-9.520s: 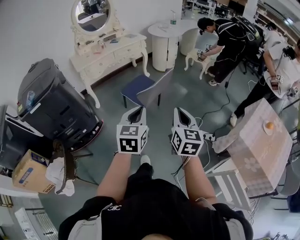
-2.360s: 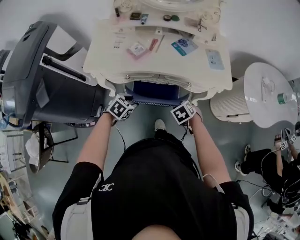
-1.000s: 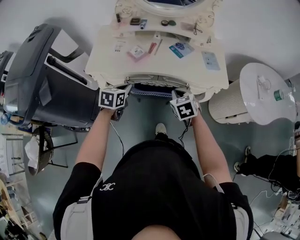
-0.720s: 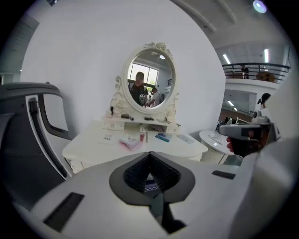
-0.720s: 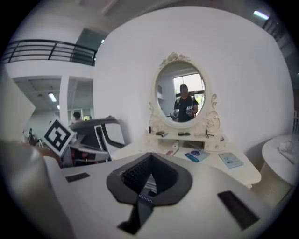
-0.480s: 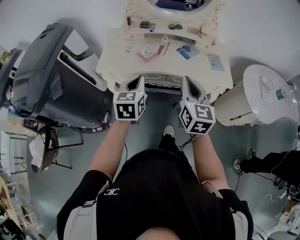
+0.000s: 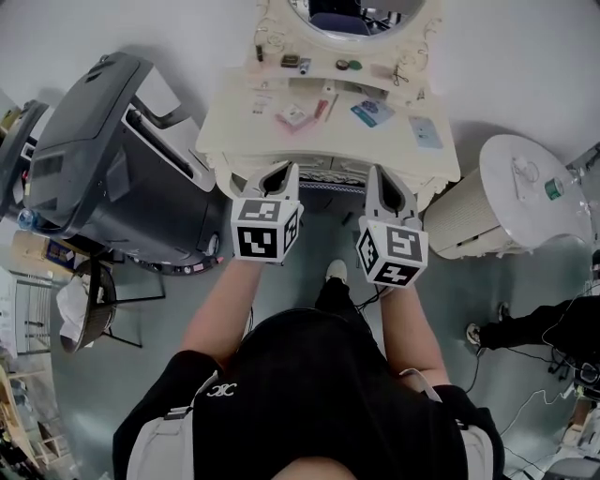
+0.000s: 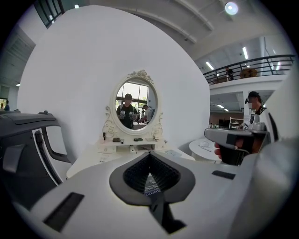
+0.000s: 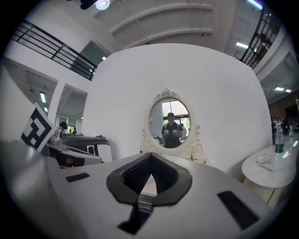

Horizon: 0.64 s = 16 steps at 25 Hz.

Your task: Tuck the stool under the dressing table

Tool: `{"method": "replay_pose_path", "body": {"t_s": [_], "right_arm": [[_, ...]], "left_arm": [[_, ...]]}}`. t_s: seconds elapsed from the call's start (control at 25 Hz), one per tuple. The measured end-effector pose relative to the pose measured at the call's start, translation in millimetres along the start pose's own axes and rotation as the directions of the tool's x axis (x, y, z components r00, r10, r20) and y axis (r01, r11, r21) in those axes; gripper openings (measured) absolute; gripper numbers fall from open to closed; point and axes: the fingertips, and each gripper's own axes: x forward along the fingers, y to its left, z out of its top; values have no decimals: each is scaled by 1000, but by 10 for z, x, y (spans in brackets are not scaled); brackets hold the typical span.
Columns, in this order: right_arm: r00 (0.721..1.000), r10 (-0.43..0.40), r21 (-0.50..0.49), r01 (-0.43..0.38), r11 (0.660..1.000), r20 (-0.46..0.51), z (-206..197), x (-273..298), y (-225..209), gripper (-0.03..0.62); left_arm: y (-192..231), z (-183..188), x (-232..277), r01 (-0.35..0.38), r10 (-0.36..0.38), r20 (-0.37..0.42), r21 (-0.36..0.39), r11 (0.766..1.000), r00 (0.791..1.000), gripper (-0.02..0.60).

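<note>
The cream dressing table (image 7: 281, 141) with its oval mirror (image 7: 361, 14) stands against the white wall. Only a thin blue strip of the stool (image 7: 328, 187) shows under the table's front edge, between my two grippers. My left gripper (image 7: 284, 171) is shut and empty, held up in front of the table's left front edge. On the other side my right gripper (image 7: 377, 175) is also shut on nothing, level with the right front edge. In the left gripper view the closed gripper (image 8: 149, 156) faces the mirror (image 8: 136, 103). In the right gripper view the closed gripper (image 9: 150, 158) faces the mirror (image 9: 172, 122).
A large dark grey massage chair (image 7: 103, 159) stands close on the table's left. A white round table (image 7: 539, 187) with a bottle (image 7: 555, 187) is at the right, on a ribbed base (image 7: 469, 220). Small items lie on the tabletop. Cables (image 7: 487, 347) trail on the floor at the right.
Both grippers have lifted from low at the stool, under the table's front edge, up to tabletop height, pulled slightly back toward me. The stool stays under the table.
</note>
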Motion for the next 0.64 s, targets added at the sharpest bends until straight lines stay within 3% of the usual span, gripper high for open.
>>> {"method": "replay_pose_path", "body": {"t_s": [0.4,0.64], "right_arm": [[999,-7,-19,6,1000,-51,-116,96,14,8],[998,4,-15,-5,1000,-63,-126,123,8,8]], "left_arm": [[17,62,-17,-5,5,9,21,1000,1000,8],[-47,99,-7,34,-34,7,-14,999,999,8]]}}
